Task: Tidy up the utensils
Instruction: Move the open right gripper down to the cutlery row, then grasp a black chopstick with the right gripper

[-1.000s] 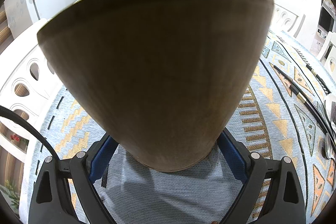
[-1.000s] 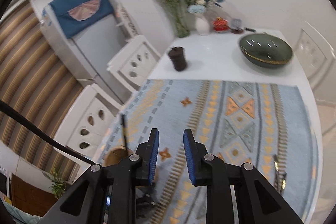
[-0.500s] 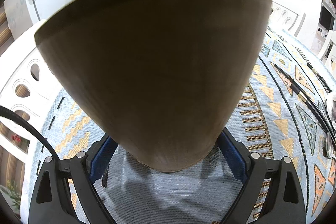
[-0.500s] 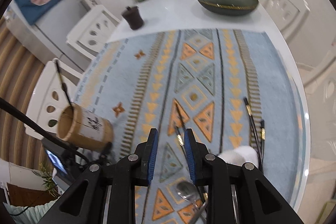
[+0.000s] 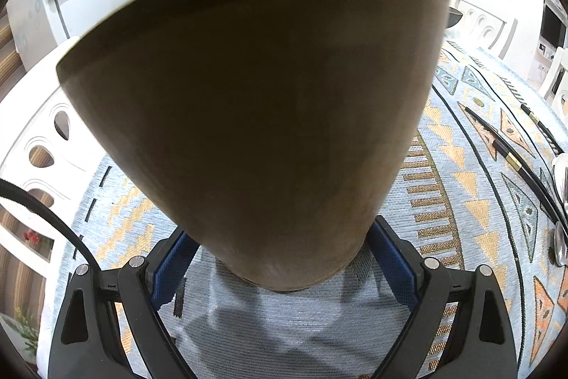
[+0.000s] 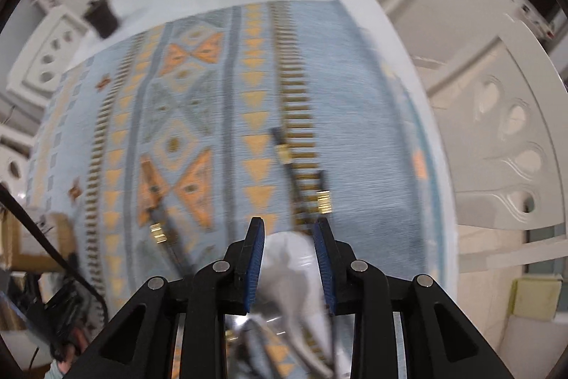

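Left black two-finger gripper with blue pads [image 5: 282, 258]: angled down, pads clamped at 4 and 8 o'clock. Right black blue-padded gripper [image 6: 289, 228]: pointing steeply down, jaws opening, pads untouched.

holder [image 5: 255, 116]: brown, tilted | chopsticks [image 6: 284, 155]: black, flat on cloth
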Motion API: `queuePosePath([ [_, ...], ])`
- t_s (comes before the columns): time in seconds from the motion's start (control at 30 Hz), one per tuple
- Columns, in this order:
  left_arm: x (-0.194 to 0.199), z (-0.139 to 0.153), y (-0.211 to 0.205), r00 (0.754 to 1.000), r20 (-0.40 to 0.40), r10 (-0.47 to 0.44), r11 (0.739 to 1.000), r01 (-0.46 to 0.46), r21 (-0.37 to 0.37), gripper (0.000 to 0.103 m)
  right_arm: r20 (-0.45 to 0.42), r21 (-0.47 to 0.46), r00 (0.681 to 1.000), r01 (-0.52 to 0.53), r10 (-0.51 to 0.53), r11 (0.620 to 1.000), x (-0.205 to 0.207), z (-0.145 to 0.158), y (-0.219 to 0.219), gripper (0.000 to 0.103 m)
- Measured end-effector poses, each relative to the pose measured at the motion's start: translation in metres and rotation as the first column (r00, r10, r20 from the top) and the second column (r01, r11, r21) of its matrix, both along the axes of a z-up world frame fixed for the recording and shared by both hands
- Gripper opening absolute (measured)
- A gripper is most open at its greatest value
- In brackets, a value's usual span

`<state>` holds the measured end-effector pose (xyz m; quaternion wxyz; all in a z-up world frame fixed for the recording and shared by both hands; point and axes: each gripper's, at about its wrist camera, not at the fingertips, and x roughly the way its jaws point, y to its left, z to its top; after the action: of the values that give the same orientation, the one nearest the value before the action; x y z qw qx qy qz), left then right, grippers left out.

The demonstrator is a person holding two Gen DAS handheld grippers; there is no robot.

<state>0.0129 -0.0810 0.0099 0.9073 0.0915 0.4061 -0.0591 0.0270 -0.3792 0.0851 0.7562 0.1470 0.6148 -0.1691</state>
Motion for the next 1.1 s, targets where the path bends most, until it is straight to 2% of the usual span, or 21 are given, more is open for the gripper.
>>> queuePosePath([
  [0.13, 0.0, 0.0, 0.0, 1.0, 0.0, 0.0, 1.0, 0.0, 0.0, 0.094, -0.049, 0.09, 0.998, 0.03, -0.026, 0.995, 0.011, -0.021, -0.022, 0.027],
  [0.27, 0.0, 0.0, -0.001, 1.0, 0.0, 0.0, 1.0, 0.0, 0.001, 0.094, -0.058, 0.135, 0.998, 0.03, -0.023, 0.99, 0.021, -0.033, -0.025, 0.027],
  [0.53, 0.001, 0.0, -0.001, 1.0, -0.002, 0.0, 1.0, 0.0, 0.005, 0.094, -0.08, 0.073, 0.994, -0.064, 0.069, 0.995, 0.048, -0.047, -0.013, 0.027],
  [0.77, 0.002, -0.001, -0.001, 1.0, -0.004, 0.0, 1.0, 0.0, 0.005, 0.094, -0.117, 0.08, 0.99, -0.071, 0.08, 0.994, 0.063, -0.067, -0.014, 0.027],
  [1.03, 0.003, -0.002, -0.001, 1.0, -0.004, 0.0, 1.0, 0.0, 0.008, 0.094, -0.109, 0.062, 0.989, -0.093, 0.099, 0.994, 0.068, -0.07, -0.018, 0.027],
  [1.1, 0.003, -0.003, -0.001, 1.0, -0.004, 0.0, 1.0, 0.0, 0.008, 0.094, -0.095, 0.048, 0.99, -0.101, 0.106, 0.994, 0.07, -0.071, -0.013, 0.023],
])
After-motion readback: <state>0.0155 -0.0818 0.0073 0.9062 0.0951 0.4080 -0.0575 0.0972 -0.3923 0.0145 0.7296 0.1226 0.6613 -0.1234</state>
